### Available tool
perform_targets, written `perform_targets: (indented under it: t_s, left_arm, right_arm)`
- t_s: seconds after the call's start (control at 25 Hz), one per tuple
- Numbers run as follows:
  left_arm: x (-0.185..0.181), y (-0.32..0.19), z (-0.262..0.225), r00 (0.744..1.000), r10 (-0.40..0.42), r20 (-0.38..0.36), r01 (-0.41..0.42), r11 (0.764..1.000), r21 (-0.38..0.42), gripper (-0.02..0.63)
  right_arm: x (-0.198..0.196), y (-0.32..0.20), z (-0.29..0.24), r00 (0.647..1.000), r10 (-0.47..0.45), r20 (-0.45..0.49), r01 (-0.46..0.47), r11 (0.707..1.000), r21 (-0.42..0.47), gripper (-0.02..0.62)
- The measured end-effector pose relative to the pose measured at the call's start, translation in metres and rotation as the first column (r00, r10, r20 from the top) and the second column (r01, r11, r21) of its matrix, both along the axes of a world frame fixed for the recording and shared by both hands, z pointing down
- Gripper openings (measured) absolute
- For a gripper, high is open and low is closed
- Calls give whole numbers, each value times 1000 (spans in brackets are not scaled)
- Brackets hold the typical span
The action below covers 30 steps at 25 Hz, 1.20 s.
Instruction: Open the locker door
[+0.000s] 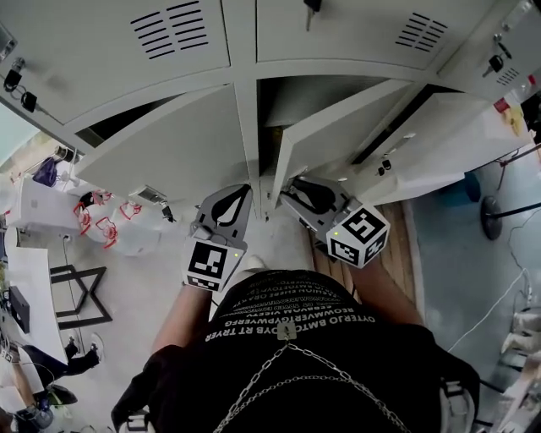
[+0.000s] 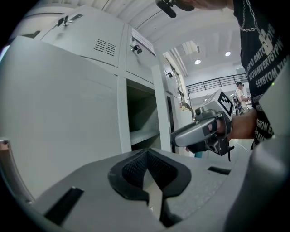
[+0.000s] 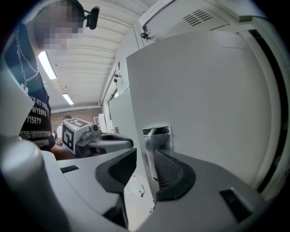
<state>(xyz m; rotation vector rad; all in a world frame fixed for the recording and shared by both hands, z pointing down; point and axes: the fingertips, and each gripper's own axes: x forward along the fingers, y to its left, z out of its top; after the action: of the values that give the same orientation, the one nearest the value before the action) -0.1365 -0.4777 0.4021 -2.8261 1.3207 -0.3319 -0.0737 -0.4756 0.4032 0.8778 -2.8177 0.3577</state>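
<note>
The grey locker door (image 1: 338, 127) stands swung out from its open compartment (image 1: 313, 97). My right gripper (image 1: 293, 189) straddles the door's free edge. In the right gripper view the door (image 3: 204, 90) fills the right side, and its metal recessed handle (image 3: 157, 132) sits just past the right jaw. The right gripper (image 3: 145, 155) is open: one pad lies against the outer face, the other stands off the edge with a gap. My left gripper (image 1: 245, 193) hangs beside the locker post, shut and empty (image 2: 147, 152). The compartment (image 2: 142, 118) shows a bare shelf.
The neighbouring doors on the left (image 1: 169, 144) and right (image 1: 439, 135) also hang ajar. Keys sit in locks above (image 1: 311, 7) and at far left (image 1: 21, 89). White bags (image 1: 110, 224) and a black frame (image 1: 80, 292) lie on the floor at left, a stand base (image 1: 490, 216) at right.
</note>
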Motion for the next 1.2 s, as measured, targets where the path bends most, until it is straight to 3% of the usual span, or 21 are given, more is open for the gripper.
perform_targets:
  t_s: [0.36,0.68,1.2]
  left_arm:
    - [85,51,3,998,57,31,-57,998,-2,3]
    - [150,94,-1,994,95,50,-96,995,5,3]
    - [199,144,11,997,45,57,-44,999,-24,3]
  right_arm:
    - [54,59,-1,998,-61,19,61,998,4,121]
    - [105,93,0,999,-37,3,37,999,11,129]
    - [192,121,0,1000,2,-5,-2,999,34,109]
